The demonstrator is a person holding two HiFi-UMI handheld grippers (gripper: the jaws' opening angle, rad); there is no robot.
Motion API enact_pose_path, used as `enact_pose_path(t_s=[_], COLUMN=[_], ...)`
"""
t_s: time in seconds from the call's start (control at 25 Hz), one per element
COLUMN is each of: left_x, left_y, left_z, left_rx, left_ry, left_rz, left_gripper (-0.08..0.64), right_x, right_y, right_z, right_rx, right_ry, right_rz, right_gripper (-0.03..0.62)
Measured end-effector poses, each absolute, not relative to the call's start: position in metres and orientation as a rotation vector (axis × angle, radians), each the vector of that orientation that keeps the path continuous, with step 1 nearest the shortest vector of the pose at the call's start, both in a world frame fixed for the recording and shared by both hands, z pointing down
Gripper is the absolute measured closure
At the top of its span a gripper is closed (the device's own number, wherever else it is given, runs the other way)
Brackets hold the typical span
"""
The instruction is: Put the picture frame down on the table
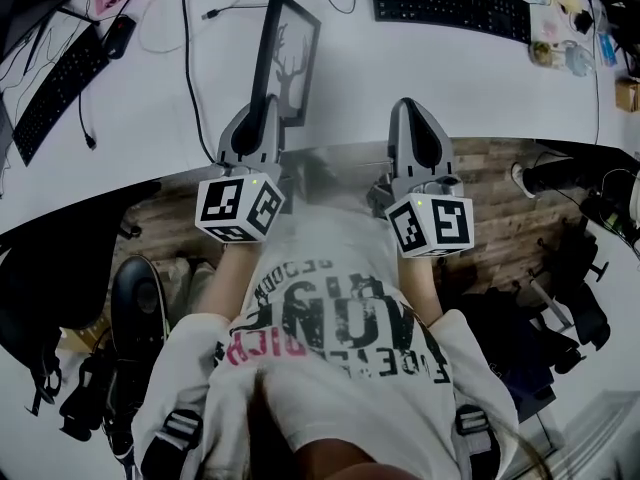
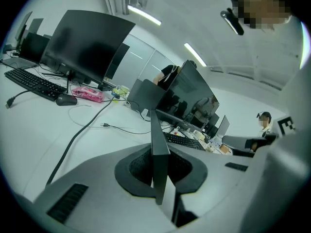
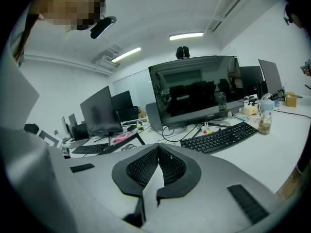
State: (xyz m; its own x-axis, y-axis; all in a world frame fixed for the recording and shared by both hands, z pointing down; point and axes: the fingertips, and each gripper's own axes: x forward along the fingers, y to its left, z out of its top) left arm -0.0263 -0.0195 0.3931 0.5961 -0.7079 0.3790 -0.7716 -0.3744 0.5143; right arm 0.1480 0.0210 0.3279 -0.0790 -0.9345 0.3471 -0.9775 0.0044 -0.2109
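So the left gripper [image 1: 258, 126] is pinching the picture frame [image 1: 289, 56] by its bottom edge. In the left gripper view the dark edge of the frame sits right in the gap, with both pads clamped against it. The frame is held up on its edge over the white table [image 1: 340, 88], close to the front side and leaning a bit. It has a black border and a dark antler-looking silhouette on a pale background. Can't really tell if the bottom edge is touching the tabletop or just above it.

The right gripper [image 1: 414, 118] is just beside it, near the table's front edge, with its pads pressed together and nothing in between.

Other stuff on the table: a black keyboard [image 1: 450, 3] further back on the right, another keyboard [image 1: 55, 88] off to the left, and a black cable [image 1: 188, 78] running past the frame's left side.
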Motion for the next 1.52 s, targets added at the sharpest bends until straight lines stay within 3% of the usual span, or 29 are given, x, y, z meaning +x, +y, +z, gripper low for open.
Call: enact_pose_path(t_s=[1.52], left_x=[-0.017], left_y=[-0.017], left_z=[0.442], left_rx=[2.161], left_ry=[-1.145], left_rz=[0.367], left_gripper=[0.515], right_x=[0.146], right_y=[0.027], right_z=[0.339], right_rx=[2.030], right_ry=[-2.145], right_rz=[0.660], right_gripper=[0.592])
